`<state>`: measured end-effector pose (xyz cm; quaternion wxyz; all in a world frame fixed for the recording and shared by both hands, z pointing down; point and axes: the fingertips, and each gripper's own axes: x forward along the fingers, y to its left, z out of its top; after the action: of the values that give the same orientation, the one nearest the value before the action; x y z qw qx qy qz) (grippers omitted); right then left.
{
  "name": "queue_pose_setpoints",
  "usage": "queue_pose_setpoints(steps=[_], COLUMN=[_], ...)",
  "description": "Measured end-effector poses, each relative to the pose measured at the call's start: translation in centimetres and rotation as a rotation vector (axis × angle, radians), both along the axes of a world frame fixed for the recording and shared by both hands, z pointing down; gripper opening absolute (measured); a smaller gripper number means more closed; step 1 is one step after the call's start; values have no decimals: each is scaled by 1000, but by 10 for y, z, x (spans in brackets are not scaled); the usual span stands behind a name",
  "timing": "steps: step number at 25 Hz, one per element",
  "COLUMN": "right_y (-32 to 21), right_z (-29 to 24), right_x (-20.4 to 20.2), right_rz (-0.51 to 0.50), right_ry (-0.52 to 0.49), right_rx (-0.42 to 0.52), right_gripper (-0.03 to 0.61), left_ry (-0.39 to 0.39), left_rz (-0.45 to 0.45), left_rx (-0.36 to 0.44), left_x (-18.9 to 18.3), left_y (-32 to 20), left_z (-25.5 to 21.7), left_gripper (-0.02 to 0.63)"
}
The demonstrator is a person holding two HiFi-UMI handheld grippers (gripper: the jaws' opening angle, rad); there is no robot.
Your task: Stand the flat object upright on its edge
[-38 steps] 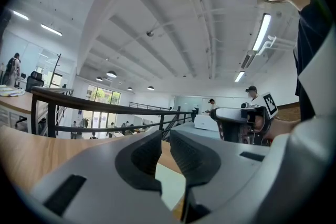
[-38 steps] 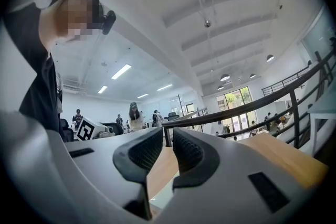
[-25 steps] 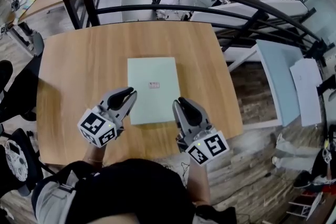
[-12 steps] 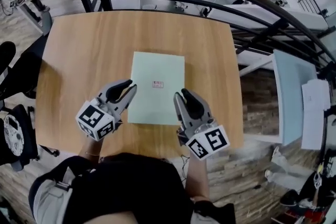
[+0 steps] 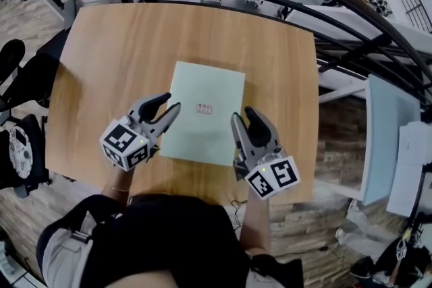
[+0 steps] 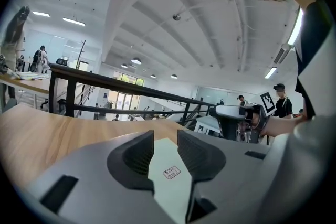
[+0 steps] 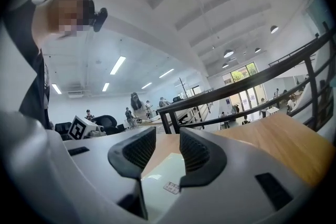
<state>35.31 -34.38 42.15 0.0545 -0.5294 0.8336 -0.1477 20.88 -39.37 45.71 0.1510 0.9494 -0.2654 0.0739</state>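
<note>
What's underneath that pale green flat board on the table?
The board lies flat on the wooden table, so only bare wood shows around its edges. Whatever the board covers is hidden. On top sits one small label.
</note>
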Motion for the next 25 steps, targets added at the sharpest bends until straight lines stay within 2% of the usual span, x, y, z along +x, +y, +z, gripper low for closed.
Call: queue_pose_setpoints(steps=[8, 15, 25], right_y=[-28, -50, -63], right_z=[44, 84, 129], right_x=[5, 17, 26], right_rz=[-7, 19, 34], right_ry=[25, 43, 84], right_rx=[-109, -206, -336], right_gripper=[170, 210, 249], left_ry=[-45, -89, -146], left_rz=[-43, -67, -98], left_rx=[-80, -165, -254], left_x=[-4, -11, -16], left_y=[-24, -48, -66], left_z=[33, 68, 110], left_gripper=[158, 229, 272])
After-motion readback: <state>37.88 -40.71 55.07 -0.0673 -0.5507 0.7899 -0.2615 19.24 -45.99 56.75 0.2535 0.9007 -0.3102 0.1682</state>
